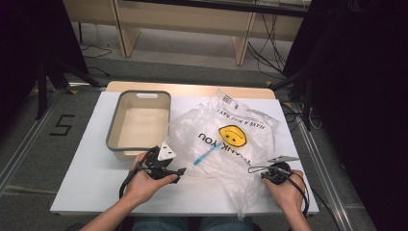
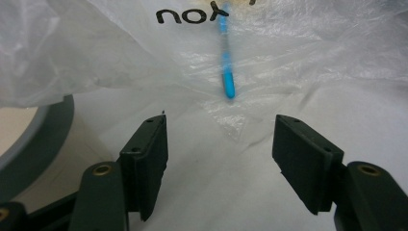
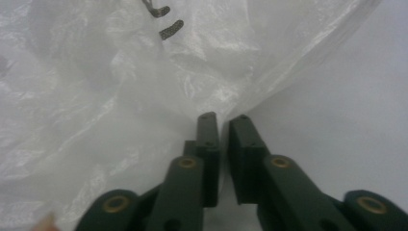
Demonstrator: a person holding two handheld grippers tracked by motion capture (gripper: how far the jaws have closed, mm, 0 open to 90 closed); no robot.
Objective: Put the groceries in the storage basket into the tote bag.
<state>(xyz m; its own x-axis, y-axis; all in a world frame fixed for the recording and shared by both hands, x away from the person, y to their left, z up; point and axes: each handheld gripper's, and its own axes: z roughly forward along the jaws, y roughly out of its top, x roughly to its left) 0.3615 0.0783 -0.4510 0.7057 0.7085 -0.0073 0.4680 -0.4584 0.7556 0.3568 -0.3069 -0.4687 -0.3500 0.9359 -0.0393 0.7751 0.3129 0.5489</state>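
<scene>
The plastic bag [image 1: 226,139] lay on the table [image 1: 91,178], just beside the grey bin [image 1: 137,120]. The left tongs [image 2: 219,159] stood spread near the bag. The right tongs [image 3: 223,139] pinched the bag's edge

My two black handheld grippers, left [image 1: 179,171] and right [image 1: 255,169], flat rectangular jaw pads, brass-coloured pivot rivets, grey three-cornered top plates, black trailing cables, bare forearms

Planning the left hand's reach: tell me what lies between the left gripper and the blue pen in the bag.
In the left gripper view, bare white table and the bag's thin edge separate the left gripper from the blue pen.
</scene>
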